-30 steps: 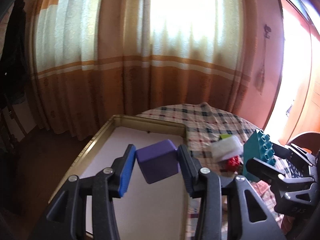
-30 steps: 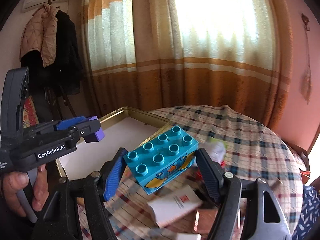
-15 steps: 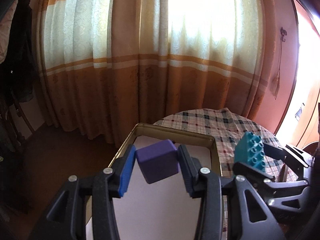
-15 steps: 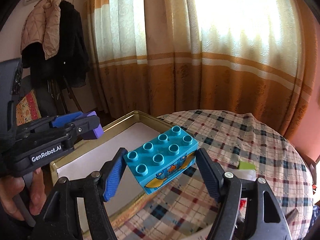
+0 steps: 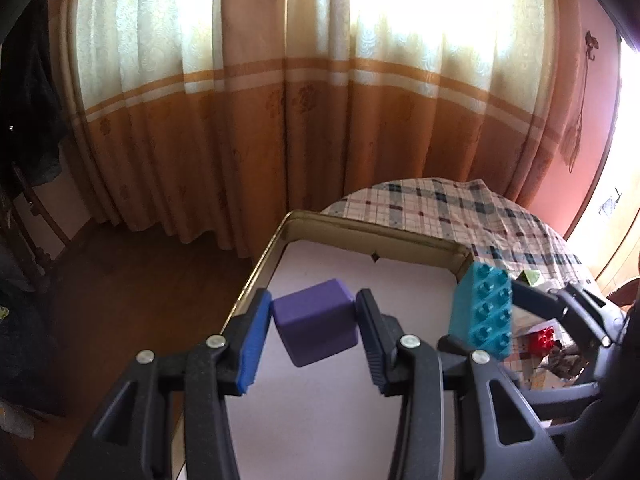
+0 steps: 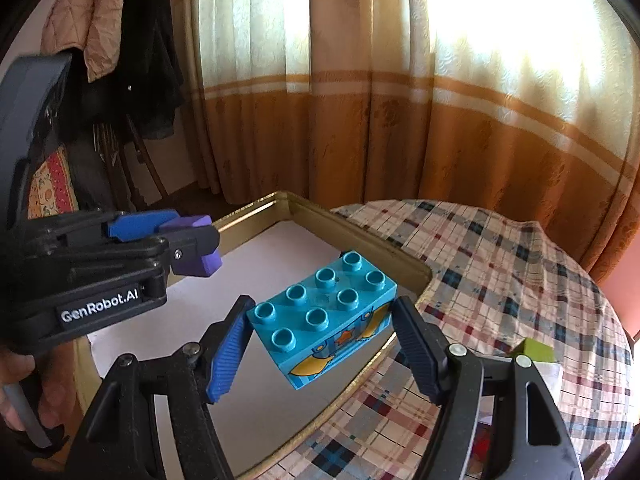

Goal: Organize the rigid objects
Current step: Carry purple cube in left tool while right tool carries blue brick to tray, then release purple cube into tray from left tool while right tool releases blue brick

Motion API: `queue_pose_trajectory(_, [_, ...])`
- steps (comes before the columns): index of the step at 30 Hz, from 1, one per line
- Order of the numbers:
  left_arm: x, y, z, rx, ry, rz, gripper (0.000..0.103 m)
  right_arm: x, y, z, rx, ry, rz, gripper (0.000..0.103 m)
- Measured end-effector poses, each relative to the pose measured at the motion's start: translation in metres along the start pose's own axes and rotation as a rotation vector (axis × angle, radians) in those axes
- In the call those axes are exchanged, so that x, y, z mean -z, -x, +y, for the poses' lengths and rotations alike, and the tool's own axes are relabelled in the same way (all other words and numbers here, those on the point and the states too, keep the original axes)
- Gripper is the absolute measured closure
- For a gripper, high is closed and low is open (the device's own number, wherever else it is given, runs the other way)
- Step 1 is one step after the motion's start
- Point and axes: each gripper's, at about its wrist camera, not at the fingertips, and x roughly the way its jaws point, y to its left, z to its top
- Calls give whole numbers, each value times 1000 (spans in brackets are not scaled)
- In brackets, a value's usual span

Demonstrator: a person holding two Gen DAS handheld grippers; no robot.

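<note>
Two hand-held grippers hover over one gold-rimmed tray (image 5: 362, 230) at the worktop's (image 6: 500, 264) edge: the left hand-held gripper (image 5: 316, 334) clamps one purple cube (image 5: 316, 330), the right hand-held gripper (image 6: 324, 344) one teal studded brick (image 6: 324, 316).

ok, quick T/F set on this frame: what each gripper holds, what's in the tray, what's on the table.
1. The left gripper is shut on a purple foam-like cube. True.
2. The right gripper holds a red studded brick. False: it grips a turquoise eight-stud plastic brick; a small red brick lies on the checked tablecloth.
3. The gold-rimmed rectangular tray already has blocks lying in it. False: its visible white floor shows none; both blocks are held above it.
4. The turquoise brick's side has a printed orange and yellow picture. True.
5. A dark garment hangs at the left in the right wrist view. True.
</note>
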Motion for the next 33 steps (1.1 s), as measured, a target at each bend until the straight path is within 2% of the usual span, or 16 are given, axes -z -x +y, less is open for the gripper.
queue_pose_trajectory(6, [-5, -13, 0, -24, -14, 37, 60, 3, -18, 2, 6, 18, 50, 30])
queue_pose_trajectory(20, [-13, -41, -5, -69, -55, 130, 60, 2, -35, 8, -8, 25, 95, 30])
queue_pose_trajectory(27, [-17, -46, -3, -96, -80, 144, 59, 3, -41, 13, -11, 38, 110, 30])
queue_pose_trajectory(29, [-15, -49, -4, -110, -93, 161, 57, 3, -41, 15, -13, 45, 109, 30])
queue_pose_trajectory(31, [-14, -48, -3, -125, -84, 159, 40, 4, -39, 15, 1, 47, 98, 26])
queue_pose_trajectory(33, [-13, -43, -3, -131, -82, 138, 36, 4, -36, 15, -2, 38, 86, 23])
